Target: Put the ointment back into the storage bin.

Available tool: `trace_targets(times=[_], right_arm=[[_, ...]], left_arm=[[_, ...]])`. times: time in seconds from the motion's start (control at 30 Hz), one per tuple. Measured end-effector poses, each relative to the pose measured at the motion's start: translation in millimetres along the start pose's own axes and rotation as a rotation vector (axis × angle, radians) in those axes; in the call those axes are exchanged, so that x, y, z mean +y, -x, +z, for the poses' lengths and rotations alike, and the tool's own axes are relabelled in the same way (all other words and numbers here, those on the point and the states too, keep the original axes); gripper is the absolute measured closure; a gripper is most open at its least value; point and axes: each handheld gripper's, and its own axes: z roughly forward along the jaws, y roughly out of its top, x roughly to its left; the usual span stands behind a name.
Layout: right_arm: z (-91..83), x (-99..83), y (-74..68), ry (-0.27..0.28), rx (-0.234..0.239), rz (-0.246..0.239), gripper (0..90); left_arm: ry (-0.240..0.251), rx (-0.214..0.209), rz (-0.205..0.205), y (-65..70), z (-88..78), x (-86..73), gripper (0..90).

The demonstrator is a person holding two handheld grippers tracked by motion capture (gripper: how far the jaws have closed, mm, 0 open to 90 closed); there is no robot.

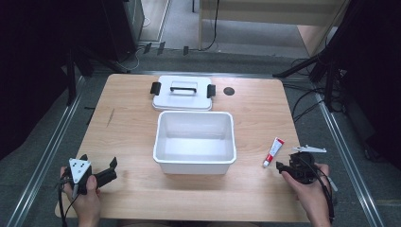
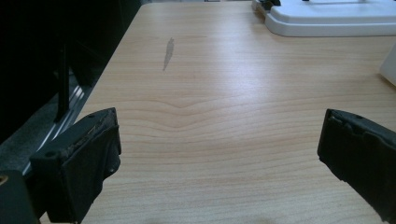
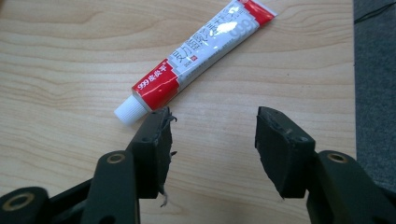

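The right hand-held gripper (image 3: 212,128) hangs just above the worktop (image 1: 132,137), jaws apart and empty. The white bin (image 1: 195,142) stands mid-worktop. The tube (image 3: 196,60) lies right of the bin. The left hand-held gripper (image 2: 219,144), left of the bin, is released too.

Printed on the tube (image 3: 196,55), on its red band beside the white cap: "999", followed by small white Chinese characters too fine to read with certainty. Repeated in grey on the white middle: "999" again near the far red end, alongside a line of larger grey Chinese characters, partly washed out by glare. Nothing else legible anywhere.
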Motion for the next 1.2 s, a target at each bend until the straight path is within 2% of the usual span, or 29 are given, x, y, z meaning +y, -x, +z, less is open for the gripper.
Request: trace_targets(times=[0.07, 0.1, 0.17, 0.2, 0.37, 0.4, 0.47, 0.5, 0.53, 0.63, 0.7, 0.77, 0.8, 0.93, 0.97, 1.03, 1.07, 1.2], right_arm=[[0.1, 2.0, 0.2, -0.013, 0.005, -0.005, 48.9], [1.5, 8.3, -0.8, -0.054, 0.019, -0.023, 48.8], [3.2, 14.1, -2.5, -0.092, 0.023, -0.042, 47.7], [3.2, 14.1, -2.5, -0.092, 0.023, -0.042, 47.7], [7.2, 29.7, -10.2, -0.202, 0.023, -0.030, 47.6], [8.0, 37.4, -14.4, -0.232, 0.008, -0.018, 48.7], [8.6, 46.1, -17.2, -0.261, 0.006, 0.016, 49.6], [8.6, 46.1, -17.2, -0.261, 0.006, 0.016, 49.6], [9.4, 50.7, -18.0, -0.278, 0.012, 0.040, 49.7], [14.1, 67.8, -21.2, -0.380, 0.012, 0.128, 50.4], [17.8, 73.9, -21.8, -0.422, 0.021, 0.164, 50.7], [20.3, 77.8, -22.7, -0.442, 0.012, 0.174, 52.4], [24.5, 83.0, -23.7, -0.463, -0.008, 0.178, 54.5], [30.3, 89.8, -25.3, -0.488, -0.017, 0.194, 54.7], [34.4, 93.6, -26.2, -0.511, -0.034, 0.207, 54.6], [36.8, 95.2, -25.7, -0.519, -0.043, 0.210, 54.7], [42.2, 97.9, -24.3, -0.535, -0.057, 0.228, 55.6], [49.6, 100.1, -23.3, -0.558, -0.055, 0.239, 57.0]], left_arm=[[-0.001, -0.002, 0.002, 0.1, 0.1, 0.0, 0.0], [-0.003, -0.002, -0.001, -0.4, 0.1, 0.1, 0.0], [-0.004, -0.004, -0.006, -1.0, 0.2, 0.2, 0.0], [-0.004, -0.004, -0.006, -1.0, 0.2, 0.2, 0.0], [-0.004, -0.007, -0.001, -0.8, 0.4, 0.2, 0.0], [-0.004, -0.008, 0.000, -0.6, 0.5, 0.2, 0.0], [-0.005, -0.009, -0.001, -0.7, 0.6, 0.2, 0.0], [-0.005, -0.009, -0.001, -0.7, 0.6, 0.2, 0.0], [-0.006, -0.010, -0.001, -0.7, 0.7, 0.3, 0.0], [-0.007, -0.010, -0.003, -0.7, 0.8, 0.3, 0.0], [-0.009, -0.010, -0.003, -0.9, 1.0, 0.4, 0.0], [-0.009, -0.010, -0.004, -0.9, 1.0, 0.4, 0.0], [-0.009, -0.011, -0.004, -1.1, 1.0, 0.4, 0.0], [-0.010, -0.013, -0.006, -1.4, 1.1, 0.5, 0.0], [-0.011, -0.013, -0.007, -1.4, 1.1, 0.5, 0.0], [-0.011, -0.013, -0.009, -1.3, 1.3, 0.5, 0.0], [-0.013, -0.015, -0.007, -1.3, 1.4, 0.6, 0.0], [-0.016, -0.015, -0.003, -0.9, 1.4, 0.7, 0.0]])
